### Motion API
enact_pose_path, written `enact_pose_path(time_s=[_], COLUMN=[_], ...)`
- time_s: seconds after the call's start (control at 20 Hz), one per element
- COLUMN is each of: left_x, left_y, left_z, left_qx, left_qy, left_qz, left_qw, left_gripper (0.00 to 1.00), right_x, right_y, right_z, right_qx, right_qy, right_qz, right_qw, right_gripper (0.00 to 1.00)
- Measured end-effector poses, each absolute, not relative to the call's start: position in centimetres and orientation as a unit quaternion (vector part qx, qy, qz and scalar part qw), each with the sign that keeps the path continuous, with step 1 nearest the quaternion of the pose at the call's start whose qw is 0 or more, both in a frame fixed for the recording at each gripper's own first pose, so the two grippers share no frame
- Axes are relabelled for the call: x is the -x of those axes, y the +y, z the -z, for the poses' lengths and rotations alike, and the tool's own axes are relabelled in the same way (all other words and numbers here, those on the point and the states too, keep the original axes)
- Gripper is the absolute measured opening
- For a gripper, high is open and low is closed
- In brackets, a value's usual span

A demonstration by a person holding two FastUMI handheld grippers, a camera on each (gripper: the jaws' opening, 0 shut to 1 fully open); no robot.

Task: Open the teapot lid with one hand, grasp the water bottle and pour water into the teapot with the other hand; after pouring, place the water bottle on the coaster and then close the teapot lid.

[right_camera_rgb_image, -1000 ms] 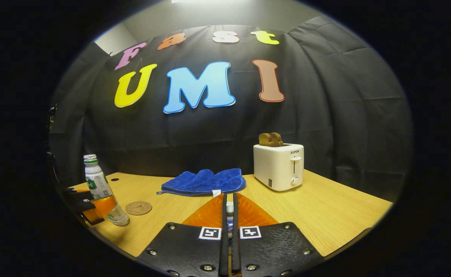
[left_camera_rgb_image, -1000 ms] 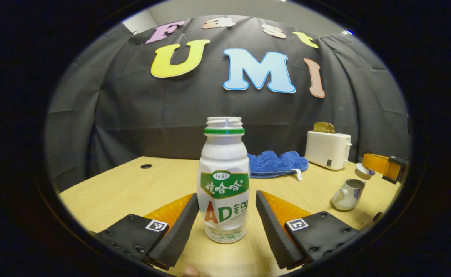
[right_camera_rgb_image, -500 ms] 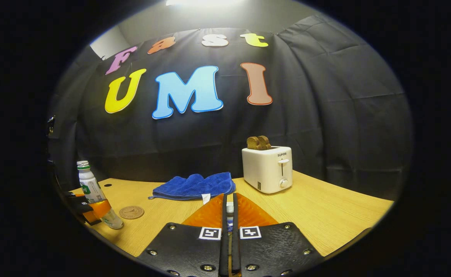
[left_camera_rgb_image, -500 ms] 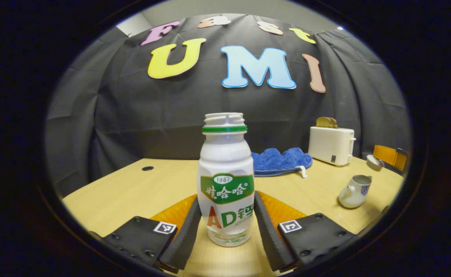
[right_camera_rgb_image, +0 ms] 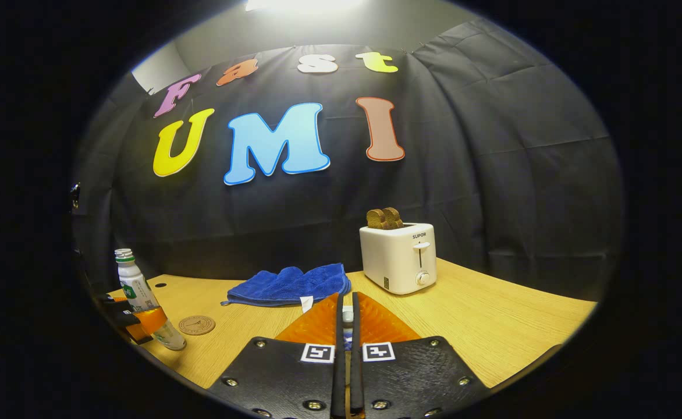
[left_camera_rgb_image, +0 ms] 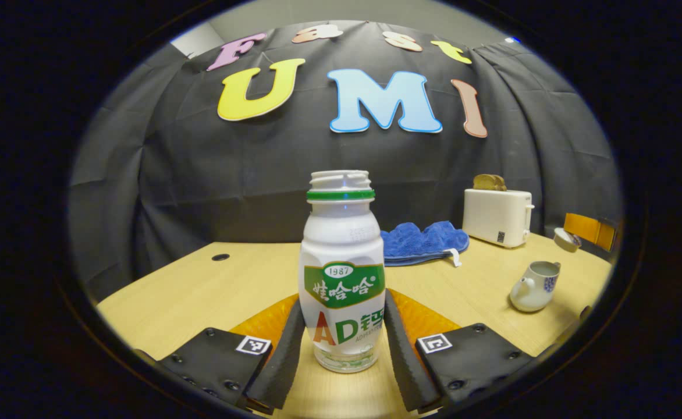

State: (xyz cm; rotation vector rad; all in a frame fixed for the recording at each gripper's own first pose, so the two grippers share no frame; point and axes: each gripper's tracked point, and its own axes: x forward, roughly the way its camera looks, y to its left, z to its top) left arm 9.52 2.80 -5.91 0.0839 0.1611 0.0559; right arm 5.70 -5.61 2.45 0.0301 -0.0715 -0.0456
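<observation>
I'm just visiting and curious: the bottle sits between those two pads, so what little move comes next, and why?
Probably lift the bottle straight up. The left tool has both pads against its sides, yet the base seems to rest on the table. The teapot stands open to the right, its lid held up by the right tool, so pouring can follow.

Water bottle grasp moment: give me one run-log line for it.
left gripper: shut on water bottle, upright on table | right gripper: shut on teapot lid | teapot: open | coaster: bare
</observation>
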Motion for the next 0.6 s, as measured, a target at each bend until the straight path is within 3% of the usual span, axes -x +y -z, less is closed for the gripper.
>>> enact_pose_path(time_s=[0.6], left_x=[-10.0], left_y=[0.3], left_z=[2.9], left_qx=[-0.252], left_qy=[0.058], left_qz=[-0.035], left_qw=[0.965], left_gripper=[0.78], right_x=[-4.6], right_y=[-7.7], right_z=[-3.4], right_qx=[-0.046], right_qy=[-0.049], right_qz=[0.038], right_qw=[0.997], right_gripper=[0.03])
